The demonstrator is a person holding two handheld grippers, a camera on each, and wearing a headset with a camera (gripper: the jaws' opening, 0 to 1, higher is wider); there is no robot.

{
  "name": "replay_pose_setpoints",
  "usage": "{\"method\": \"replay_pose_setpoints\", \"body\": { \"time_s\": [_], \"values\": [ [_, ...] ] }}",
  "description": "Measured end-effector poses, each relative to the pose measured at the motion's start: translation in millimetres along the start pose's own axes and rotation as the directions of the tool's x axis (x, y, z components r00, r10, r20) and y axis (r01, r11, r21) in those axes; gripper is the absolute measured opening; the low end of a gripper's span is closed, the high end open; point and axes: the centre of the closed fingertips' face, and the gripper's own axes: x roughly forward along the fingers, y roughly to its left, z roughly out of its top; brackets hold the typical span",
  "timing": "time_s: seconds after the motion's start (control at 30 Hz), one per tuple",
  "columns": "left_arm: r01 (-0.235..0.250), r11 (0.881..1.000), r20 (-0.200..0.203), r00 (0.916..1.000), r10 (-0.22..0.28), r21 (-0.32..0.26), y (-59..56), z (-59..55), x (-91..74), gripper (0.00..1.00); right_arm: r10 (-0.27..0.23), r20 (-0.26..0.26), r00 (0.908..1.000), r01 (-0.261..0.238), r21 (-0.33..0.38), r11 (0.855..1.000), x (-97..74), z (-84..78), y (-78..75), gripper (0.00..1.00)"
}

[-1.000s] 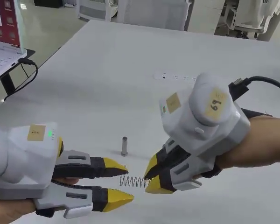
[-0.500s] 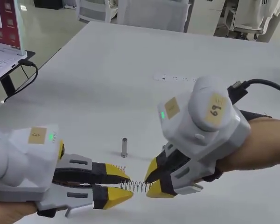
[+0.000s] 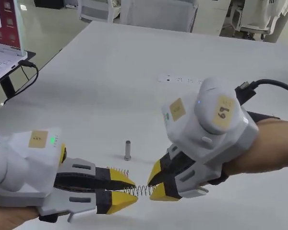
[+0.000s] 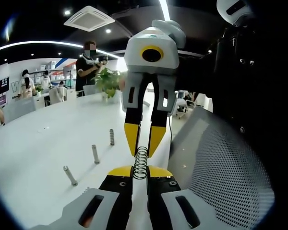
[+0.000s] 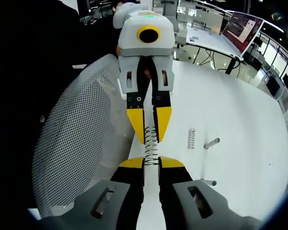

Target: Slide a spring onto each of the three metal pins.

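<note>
A thin steel spring (image 3: pixel 141 190) hangs level between my two grippers above the white table (image 3: pixel 110 86). My left gripper (image 3: pixel 133 189) is shut on its left end, and my right gripper (image 3: pixel 150 190) is shut on its right end. In the left gripper view the spring (image 4: pixel 141 160) runs from my own yellow tips (image 4: pixel 139 171) up to the right gripper (image 4: pixel 144 139). Three upright metal pins (image 4: pixel 112 137) (image 4: pixel 95 154) (image 4: pixel 70 175) stand bare on the table. One pin (image 3: pixel 127 150) stands just behind the spring. A second spring (image 5: pixel 191 138) lies loose beside a pin (image 5: pixel 211 143).
A laptop (image 3: pixel 0 33) sits on a side stand at the far left, with a cable hanging from it. A white power strip (image 3: pixel 180 79) lies further back on the table. A mesh office chair (image 4: pixel 221 158) stands close beside the table, and people stand in the background.
My left gripper was open beside the spring's free end; it has moved in and shut on that end. The right gripper has kept its hold.
</note>
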Motion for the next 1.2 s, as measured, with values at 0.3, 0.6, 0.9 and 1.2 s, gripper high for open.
{"method": "replay_pose_setpoints", "body": {
  "time_s": [0.3, 0.6, 0.9, 1.2],
  "values": [
    [0.006, 1.0, 0.021, 0.9998, -0.006, 0.0, -0.5, 4.7, -0.8, 0.02, 0.006, 0.007, 1.0, -0.006, 0.009, 1.0, 6.8, -5.0, -0.1, 0.1],
    [0.007, 1.0, 0.034, 0.9994, -0.007, 0.002, -0.8, 9.4, -1.1, 0.02, 0.002, 0.009, 1.0, -0.003, 0.019, 1.0, 8.8, -7.2, -1.0, 0.09],
    [0.005, 1.0, 0.003, 1.0, -0.005, 0.001, -0.8, 1.5, 0.9, 0.02, -0.004, 0.044, 0.999, 0.003, 0.035, 0.999, 0.5, 3.0, -0.8, 0.08],
    [0.016, 1.0, 0.004, 0.9999, -0.016, 0.004, -3.3, 1.5, 3.2, 0.02, -0.005, 0.064, 0.9979, 0.004, 0.019, 1.0, -8.0, 19.1, 1.9, 0.08]
  ]
}}
